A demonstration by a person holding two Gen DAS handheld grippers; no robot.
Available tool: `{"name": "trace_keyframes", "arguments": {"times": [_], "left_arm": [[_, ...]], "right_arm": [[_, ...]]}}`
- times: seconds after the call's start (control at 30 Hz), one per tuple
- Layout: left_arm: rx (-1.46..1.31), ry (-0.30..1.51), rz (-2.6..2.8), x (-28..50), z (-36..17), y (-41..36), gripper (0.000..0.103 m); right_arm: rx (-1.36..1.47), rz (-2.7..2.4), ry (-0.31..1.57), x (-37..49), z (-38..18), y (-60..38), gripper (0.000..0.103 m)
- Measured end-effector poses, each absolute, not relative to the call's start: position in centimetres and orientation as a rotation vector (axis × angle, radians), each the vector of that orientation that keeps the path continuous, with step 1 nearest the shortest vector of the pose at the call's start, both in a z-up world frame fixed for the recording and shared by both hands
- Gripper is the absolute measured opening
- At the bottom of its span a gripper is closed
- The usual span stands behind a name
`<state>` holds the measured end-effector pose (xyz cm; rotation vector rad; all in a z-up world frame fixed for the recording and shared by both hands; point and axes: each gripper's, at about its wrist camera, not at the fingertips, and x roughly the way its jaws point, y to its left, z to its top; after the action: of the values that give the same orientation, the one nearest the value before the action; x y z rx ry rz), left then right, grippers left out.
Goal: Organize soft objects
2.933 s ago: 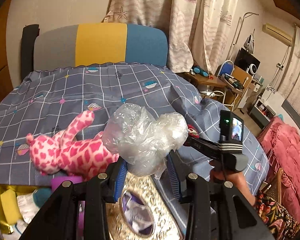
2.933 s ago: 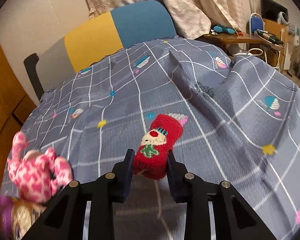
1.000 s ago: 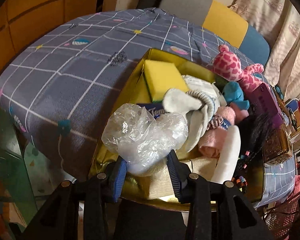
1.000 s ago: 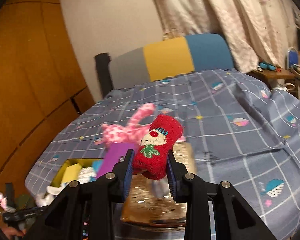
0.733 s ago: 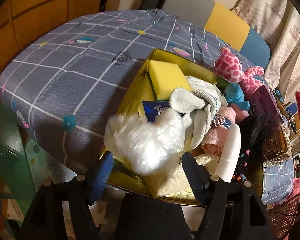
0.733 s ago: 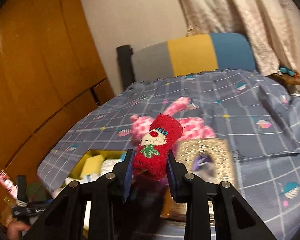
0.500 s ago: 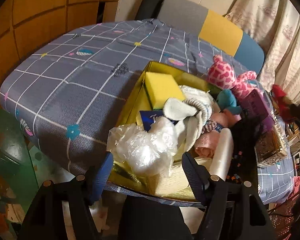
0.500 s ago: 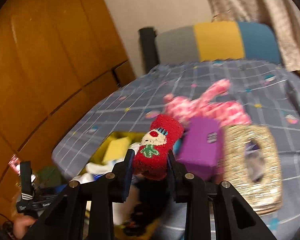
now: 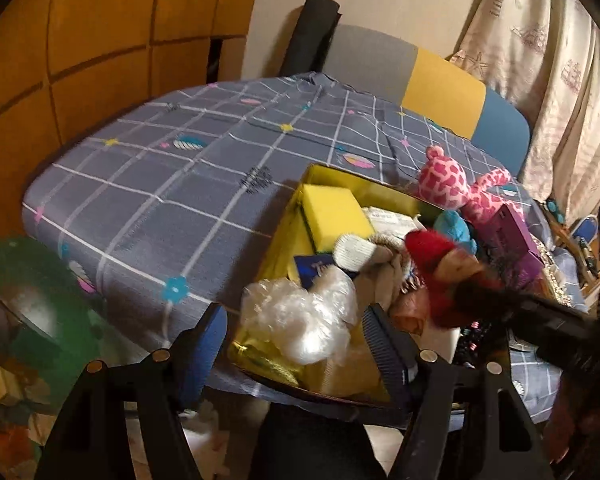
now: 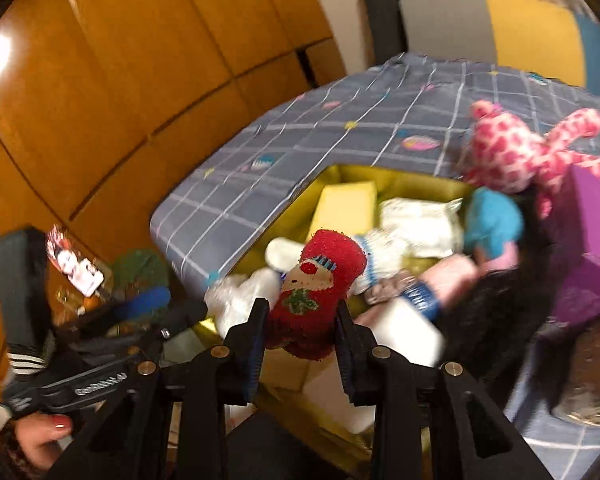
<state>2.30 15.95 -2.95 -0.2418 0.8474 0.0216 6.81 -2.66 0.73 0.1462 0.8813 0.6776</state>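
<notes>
The left gripper (image 9: 296,328) is seen spread wide, blue pads well apart, with nothing pinched. The plastic bag (image 9: 304,320) sits loose between them at about 12 o'clock from the fingers, resting on the near corner of the yellow box (image 9: 288,236), and neither pad looks pressed on it. From the right wrist view the same bag (image 10: 240,300) is spotted at roughly 9 o'clock of the red sock.

The right gripper (image 10: 300,320) is clamped narrow on the red sock (image 10: 312,292), the one with the little face and green patch. Both pads are squeezed against its sides, and the sock is held out over the near half of the box (image 10: 300,204). In the left wrist view that sock (image 9: 440,268) is caught blurred at about 3 o'clock of the bag, with the right gripper's dark body behind it.

The box is packed already: a yellow sponge (image 9: 332,216) at the far end around 12 o'clock, a white sock (image 9: 356,252) in the middle, something teal (image 9: 452,228) toward 2 o'clock, a pink roll (image 10: 448,276) and a white tube (image 10: 408,328) near the right edge. The pink spotted plush (image 9: 460,188) is lying on the checked sheet (image 9: 160,184) just past the box's far right corner, beside a purple box (image 10: 588,248). The person's hand (image 10: 40,436) on the left gripper's handle is visible at 8 o'clock in the right wrist view.
</notes>
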Motion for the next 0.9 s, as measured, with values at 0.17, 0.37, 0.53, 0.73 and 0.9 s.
{"name": "trace_keyframes", "arguments": {"times": [0.17,0.37,0.53,0.73,0.9], "left_arm": [[-0.199,0.811,0.066,1.9,-1.9,15.9,0.071],[-0.123,0.753,0.156,1.3,-0.5,15.1,0.072],[-0.091,0.733,0.166,1.0,0.4,14.0,0.072],[-0.062,0.721,0.191,0.6,1.3,12.5,0.072],[-0.014,0.776,0.205,1.0,1.4,10.9,0.072]], "right_arm": [[0.074,0.645,0.902,7.4,-0.8,-0.2,0.038],[0.117,0.586,0.884,7.4,-0.4,-1.7,0.071],[0.15,0.491,0.845,6.5,1.2,-4.1,0.09],[0.14,0.348,0.79,5.2,3.8,-6.6,0.101],[0.136,0.247,0.758,4.0,5.3,-8.0,0.103]]}}
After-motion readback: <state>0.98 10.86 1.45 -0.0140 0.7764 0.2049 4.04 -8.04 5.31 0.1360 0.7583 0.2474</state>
